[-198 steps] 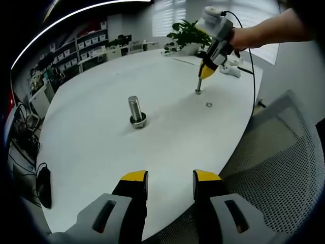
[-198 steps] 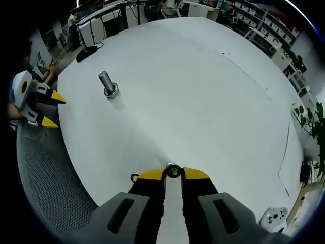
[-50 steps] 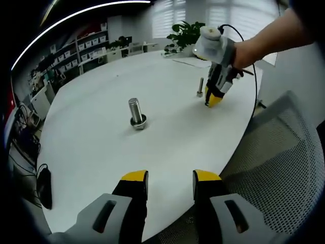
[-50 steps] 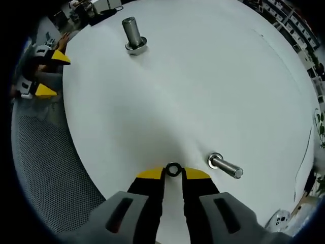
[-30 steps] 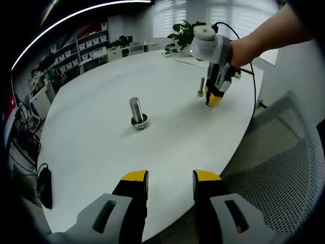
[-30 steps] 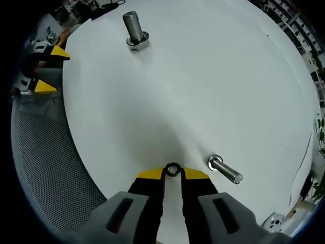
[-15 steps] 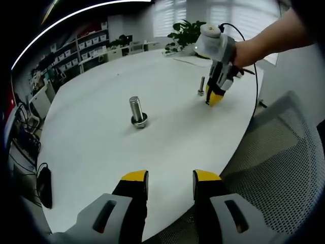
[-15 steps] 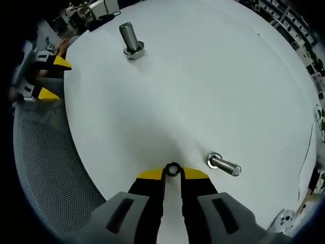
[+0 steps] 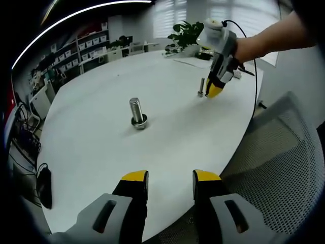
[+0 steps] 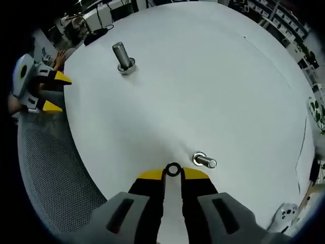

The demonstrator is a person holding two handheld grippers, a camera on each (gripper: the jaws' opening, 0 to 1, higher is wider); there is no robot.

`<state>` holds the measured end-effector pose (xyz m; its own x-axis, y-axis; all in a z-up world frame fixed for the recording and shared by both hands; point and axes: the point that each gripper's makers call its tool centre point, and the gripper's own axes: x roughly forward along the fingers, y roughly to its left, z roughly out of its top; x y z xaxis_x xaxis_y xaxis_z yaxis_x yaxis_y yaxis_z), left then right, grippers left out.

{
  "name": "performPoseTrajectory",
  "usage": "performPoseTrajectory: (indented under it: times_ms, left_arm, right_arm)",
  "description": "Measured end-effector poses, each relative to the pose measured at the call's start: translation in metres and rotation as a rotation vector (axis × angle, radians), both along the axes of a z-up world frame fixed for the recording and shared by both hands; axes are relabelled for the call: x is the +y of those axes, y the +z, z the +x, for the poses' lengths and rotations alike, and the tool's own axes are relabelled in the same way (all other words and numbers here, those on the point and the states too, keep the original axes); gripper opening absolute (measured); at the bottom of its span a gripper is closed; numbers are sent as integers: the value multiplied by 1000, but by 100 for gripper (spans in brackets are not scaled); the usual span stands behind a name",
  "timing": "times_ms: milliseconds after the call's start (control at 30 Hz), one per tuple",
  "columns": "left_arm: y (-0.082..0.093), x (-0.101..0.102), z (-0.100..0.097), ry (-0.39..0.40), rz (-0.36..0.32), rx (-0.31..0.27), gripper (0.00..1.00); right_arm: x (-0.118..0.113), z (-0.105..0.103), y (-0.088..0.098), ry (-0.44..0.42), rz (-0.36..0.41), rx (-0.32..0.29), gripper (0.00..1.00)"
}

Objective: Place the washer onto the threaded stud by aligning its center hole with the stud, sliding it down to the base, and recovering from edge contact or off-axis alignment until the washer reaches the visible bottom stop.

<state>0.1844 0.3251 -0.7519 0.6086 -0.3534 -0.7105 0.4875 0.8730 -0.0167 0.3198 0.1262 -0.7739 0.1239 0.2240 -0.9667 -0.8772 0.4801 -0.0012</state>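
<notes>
Small dark ring washer

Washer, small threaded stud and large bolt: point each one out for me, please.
washer (image 10: 173,170): right gripper view, on its ring, held at the right claw's tips.
small threaded stud (image 10: 205,161): right gripper view, on its shaft.
large bolt (image 9: 136,111): left gripper view, on its upright shaft.

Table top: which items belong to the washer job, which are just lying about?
Job:
- small dark metal ring washer, pinched in the right tongs
- thin threaded steel stud, beside the washer
- left tongs, open and idle

Lying about:
- thick steel bolt standing head-down
- green potted plant
- white handheld device
- grey mesh chair
</notes>
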Motion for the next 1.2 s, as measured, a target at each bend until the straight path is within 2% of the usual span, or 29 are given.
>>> performPoseTrajectory:
  times_ms: [333,600,667,1200]
  left_arm:
    - [1,-1,0,-2,-5,-6,33]
    - [1,-1,-1,-1,-5,-6,33]
    - [1,-1,0,-1,-5,-7,33]
    - [0,0,0,-1,-2,-1,33]
  right_arm:
    - [-12,13,20,-4,-4,-43,13]
    - [-7,16,34,22,14,-83,14]
    - [-9,18,34,45,-7,-103,14]
    - [-6,30,35,45,6,-139,14]
